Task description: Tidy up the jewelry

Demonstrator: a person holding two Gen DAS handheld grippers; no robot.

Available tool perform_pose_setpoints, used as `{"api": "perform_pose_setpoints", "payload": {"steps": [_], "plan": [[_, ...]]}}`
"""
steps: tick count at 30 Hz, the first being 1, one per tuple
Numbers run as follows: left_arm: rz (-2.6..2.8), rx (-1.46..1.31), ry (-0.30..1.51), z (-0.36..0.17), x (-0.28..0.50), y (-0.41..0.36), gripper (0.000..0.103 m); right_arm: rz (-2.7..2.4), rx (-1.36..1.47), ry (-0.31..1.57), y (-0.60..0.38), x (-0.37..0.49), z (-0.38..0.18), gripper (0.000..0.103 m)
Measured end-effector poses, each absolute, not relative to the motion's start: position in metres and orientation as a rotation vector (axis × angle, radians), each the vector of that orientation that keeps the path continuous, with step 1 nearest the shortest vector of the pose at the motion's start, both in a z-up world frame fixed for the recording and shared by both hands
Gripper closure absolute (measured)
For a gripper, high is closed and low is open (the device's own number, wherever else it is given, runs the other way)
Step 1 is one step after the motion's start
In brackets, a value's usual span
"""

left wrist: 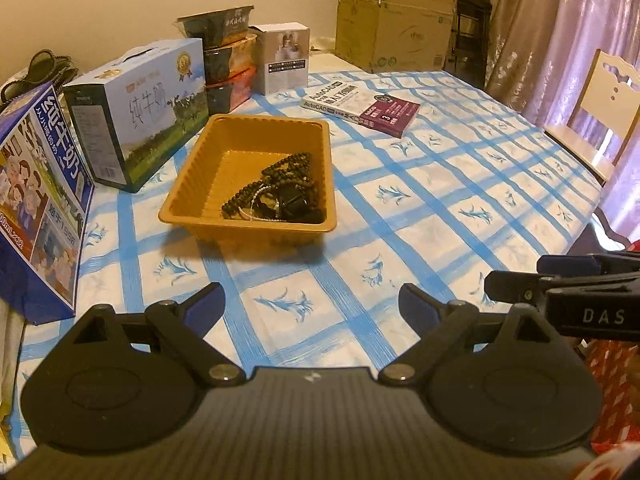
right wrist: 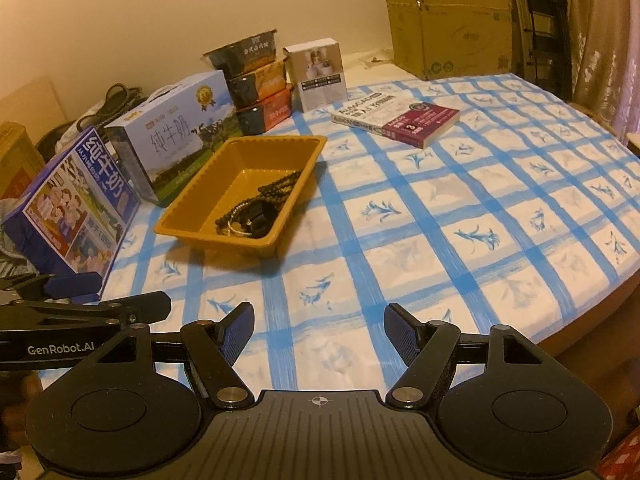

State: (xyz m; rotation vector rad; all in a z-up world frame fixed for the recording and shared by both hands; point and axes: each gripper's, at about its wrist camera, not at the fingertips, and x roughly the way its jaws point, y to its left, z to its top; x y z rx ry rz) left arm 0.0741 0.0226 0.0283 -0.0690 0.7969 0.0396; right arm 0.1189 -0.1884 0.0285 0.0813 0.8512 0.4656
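Left wrist only: chair [left wrist: 600, 112]

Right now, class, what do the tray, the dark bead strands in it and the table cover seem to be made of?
Tray: probably thin moulded plastic, tan with a slight sheen; ribbed walls and a rolled rim.
Dark bead strands: maybe wood or stone, matte; too small to tell.
Table cover: cloth or vinyl, hard to tell; printed blue check, lying flat.

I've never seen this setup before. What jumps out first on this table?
An orange-brown tray sits on the blue-checked tablecloth, with dark bead jewelry piled in its near right corner. Milk cartons stand left of it, a book lies farther back. Both tools, left tool and right tool, hang open and empty near the table's edge.
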Motion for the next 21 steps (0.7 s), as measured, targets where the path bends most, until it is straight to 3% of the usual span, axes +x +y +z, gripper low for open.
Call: {"api": "perform_pose_setpoints", "payload": {"steps": [21], "plan": [[0.029,-0.064,0.799,0.0308,0.0779,0.0211,0.01,0.45,0.091,0.875,-0.1926,0.1241,0.0238,0.031]]}}
